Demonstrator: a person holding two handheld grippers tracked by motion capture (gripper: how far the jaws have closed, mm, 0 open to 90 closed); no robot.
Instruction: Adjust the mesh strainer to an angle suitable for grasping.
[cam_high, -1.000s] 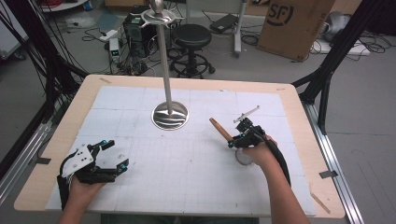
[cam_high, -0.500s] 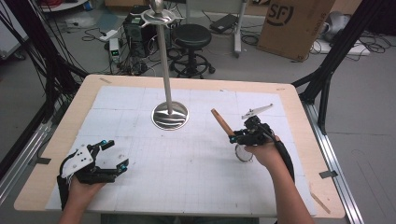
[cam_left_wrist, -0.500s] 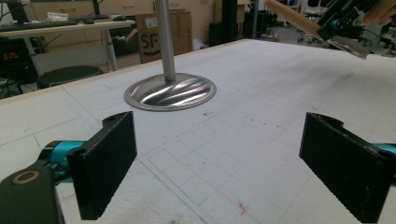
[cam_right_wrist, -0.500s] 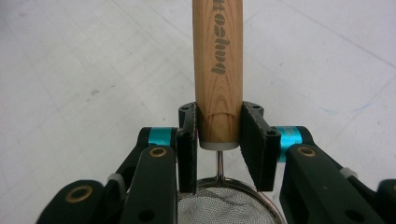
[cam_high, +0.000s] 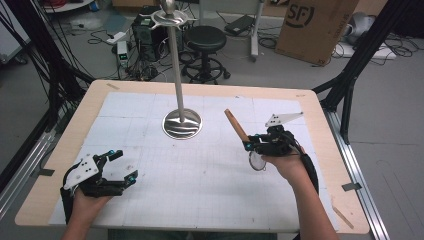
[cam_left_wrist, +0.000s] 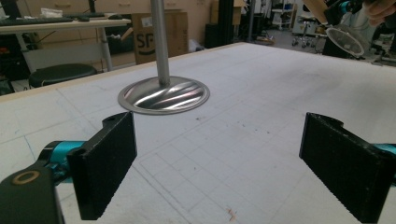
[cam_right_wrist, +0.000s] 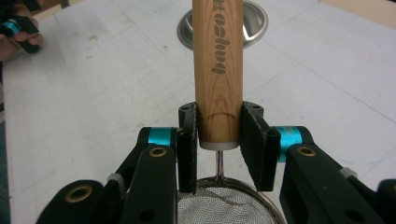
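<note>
Your right gripper (cam_high: 248, 145) is clenched on the wooden handle of the mesh strainer (cam_right_wrist: 218, 70), lifted clear of the counter (cam_high: 210, 200); your left gripper (cam_high: 122, 165) rests released. The pick-up looks done; hanging it on the steel stand (cam_high: 176, 75) likely remains.

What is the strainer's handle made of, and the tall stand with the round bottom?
The strainer's handle looks like light, matte wood: you can see grain lines and printed letters. The stand looks like polished metal, probably steel: its round base shines and mirrors wavy light streaks.
</note>
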